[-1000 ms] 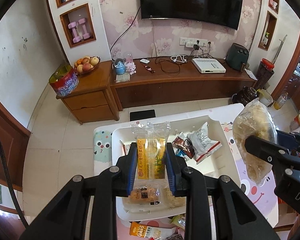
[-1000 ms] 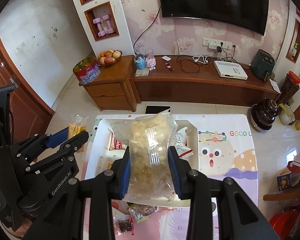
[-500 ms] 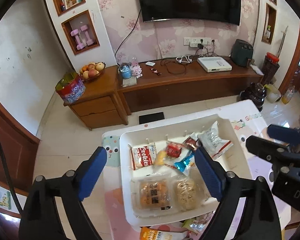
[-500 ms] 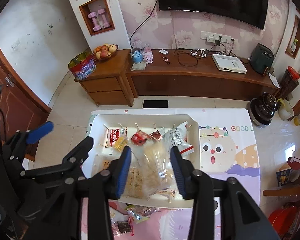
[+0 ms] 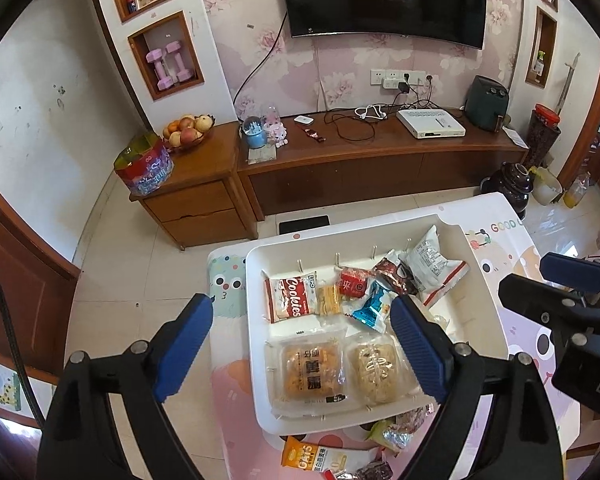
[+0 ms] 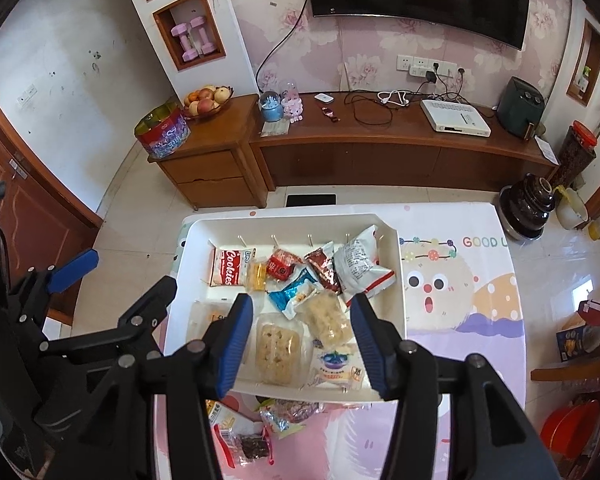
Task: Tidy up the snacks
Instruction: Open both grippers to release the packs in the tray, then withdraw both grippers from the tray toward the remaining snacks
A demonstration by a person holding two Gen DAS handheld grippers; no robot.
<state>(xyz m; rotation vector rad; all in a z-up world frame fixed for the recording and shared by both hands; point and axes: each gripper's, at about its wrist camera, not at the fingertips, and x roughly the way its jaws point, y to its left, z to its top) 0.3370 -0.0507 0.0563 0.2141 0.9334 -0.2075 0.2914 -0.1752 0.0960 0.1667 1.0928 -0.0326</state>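
Note:
A white tray (image 5: 256, 360) (image 6: 392, 264) on the table holds several snack packs: a Cookies pack (image 5: 292, 298) (image 6: 230, 267), a small yellow pack (image 5: 329, 299), a red pack (image 5: 353, 282), a blue pack (image 5: 372, 310), a white bag (image 5: 434, 266) (image 6: 360, 266), two clear-wrapped cakes (image 5: 312, 372) (image 5: 376, 368), and a pale crumbly pack (image 6: 328, 318). My left gripper (image 5: 300, 354) is open and empty above the tray's near left. My right gripper (image 6: 302, 344) is open and empty above the tray's near side.
Loose snacks lie on the table before the tray: an orange pack (image 5: 312, 456), a green wrapper (image 5: 384, 434), a dark pack (image 6: 254, 446). The pink cartoon tablecloth (image 6: 460, 300) stretches right. A wooden TV cabinet (image 5: 380, 160) stands beyond the floor.
Both grippers opened. The left let go of the yellow pack and the right let go of the crumbly pack; both packs now lie in the tray. Both grippers have risen.

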